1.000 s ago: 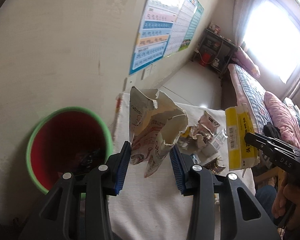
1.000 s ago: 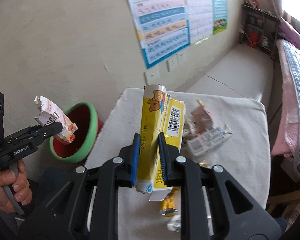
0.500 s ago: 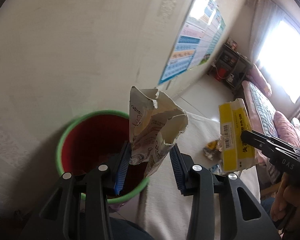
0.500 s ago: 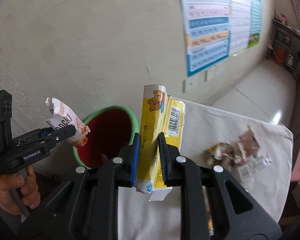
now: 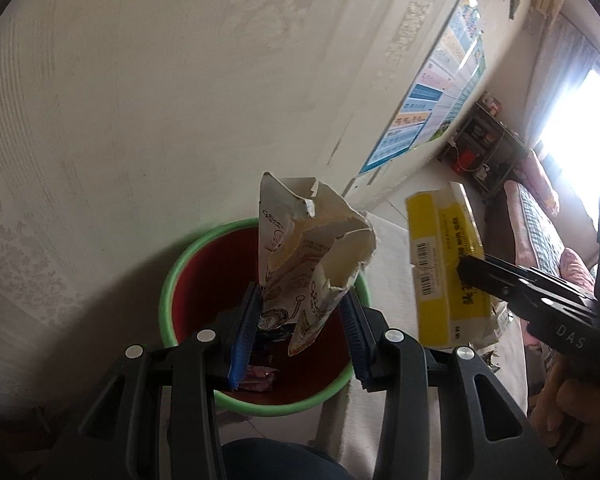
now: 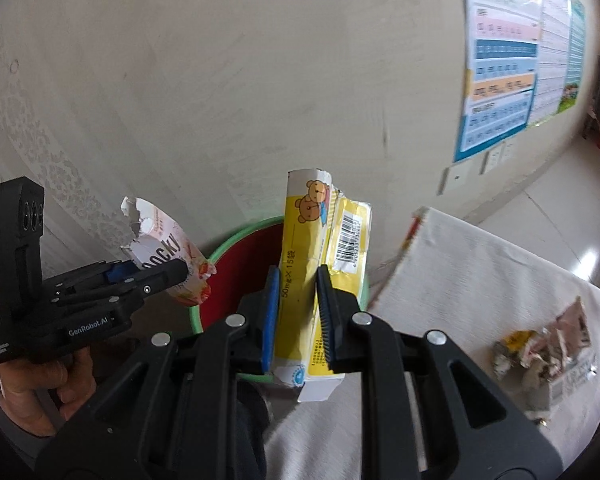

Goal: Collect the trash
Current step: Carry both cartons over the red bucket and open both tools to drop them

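Observation:
My left gripper is shut on a torn white paper snack box and holds it right over the red bin with a green rim. The box also shows in the right wrist view, held by the left gripper. My right gripper is shut on a flattened yellow medicine box beside the bin, near the table's left edge. The yellow box shows in the left wrist view to the right of the bin.
A table with a white cloth stands right of the bin, with several crumpled wrappers on it. The wall is close behind the bin. Some trash lies in the bin's bottom.
Both grippers have swung left from the table toward the bin with their boxes. The left one now hangs over the bin's opening; the right one has come near its rim.

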A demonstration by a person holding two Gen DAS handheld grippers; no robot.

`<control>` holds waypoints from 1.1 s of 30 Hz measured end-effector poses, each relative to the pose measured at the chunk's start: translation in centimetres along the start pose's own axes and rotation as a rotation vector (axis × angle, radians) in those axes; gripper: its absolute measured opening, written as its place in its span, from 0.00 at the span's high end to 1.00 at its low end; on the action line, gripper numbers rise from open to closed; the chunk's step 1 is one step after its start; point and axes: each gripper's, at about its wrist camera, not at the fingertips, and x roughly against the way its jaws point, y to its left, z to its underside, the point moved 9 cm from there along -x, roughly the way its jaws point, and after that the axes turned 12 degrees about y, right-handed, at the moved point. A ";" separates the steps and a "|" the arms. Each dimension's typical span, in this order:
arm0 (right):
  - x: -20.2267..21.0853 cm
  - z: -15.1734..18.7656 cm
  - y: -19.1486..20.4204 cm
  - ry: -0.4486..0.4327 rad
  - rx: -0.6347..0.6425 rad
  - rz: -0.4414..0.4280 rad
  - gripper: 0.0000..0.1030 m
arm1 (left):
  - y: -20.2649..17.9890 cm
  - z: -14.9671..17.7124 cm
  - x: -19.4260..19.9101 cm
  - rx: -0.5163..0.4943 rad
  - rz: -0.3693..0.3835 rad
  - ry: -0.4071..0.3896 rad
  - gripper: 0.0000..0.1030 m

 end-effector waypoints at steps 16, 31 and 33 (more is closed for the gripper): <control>-5.2 0.0 1.6 0.078 0.023 -0.018 0.79 | 2.3 -1.2 -2.5 0.051 -0.020 0.027 0.47; -3.2 0.9 -0.2 0.052 -0.017 0.050 0.31 | 1.4 -0.9 -1.8 0.081 -0.010 0.003 0.14; -2.4 1.4 -0.8 0.044 -0.028 0.062 0.29 | 0.3 -0.8 -1.7 0.065 -0.006 0.002 0.13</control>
